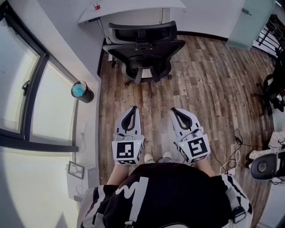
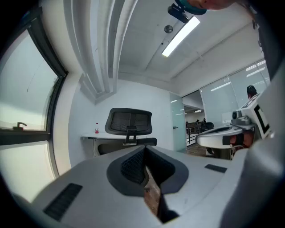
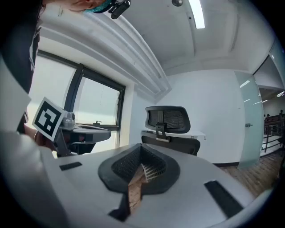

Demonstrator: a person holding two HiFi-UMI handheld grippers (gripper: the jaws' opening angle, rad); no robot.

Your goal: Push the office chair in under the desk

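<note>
Two claws, both shut tight with nothing in them. The left claw (image 1: 133, 109) and right claw (image 1: 174, 110) are held side by side out in front of the person. They're pretty much level, with the tips aimed at the chair (image 1: 142, 53). In each claw's own view the jaws meet at the tip, and all you see through the slot behind is floor planks, so yeah, empty.

The chair is black with a mesh back. It's standing on the wood floor (image 1: 209, 80) right at the near edge of the white bench (image 1: 133, 8), back turned toward the person. It's well apart from both claws and neither one touches it. Its wheels sit out on the floor on the near side of the bench. How much of the seat is tucked under the bench edge I honestly can't tell, the head view is too warped for that.

Other stuff:
- a small bottle (image 1: 96, 6) with red on it, near the left end of the bench
- a big window (image 1: 26, 80) along the left wall
- a dark round container (image 1: 82, 91) with a blue top on the sill
- some cables (image 1: 231, 162) lying on the floor off to the right
- the person's shoes (image 1: 156, 157), which peek out between the two marker cubes
</note>
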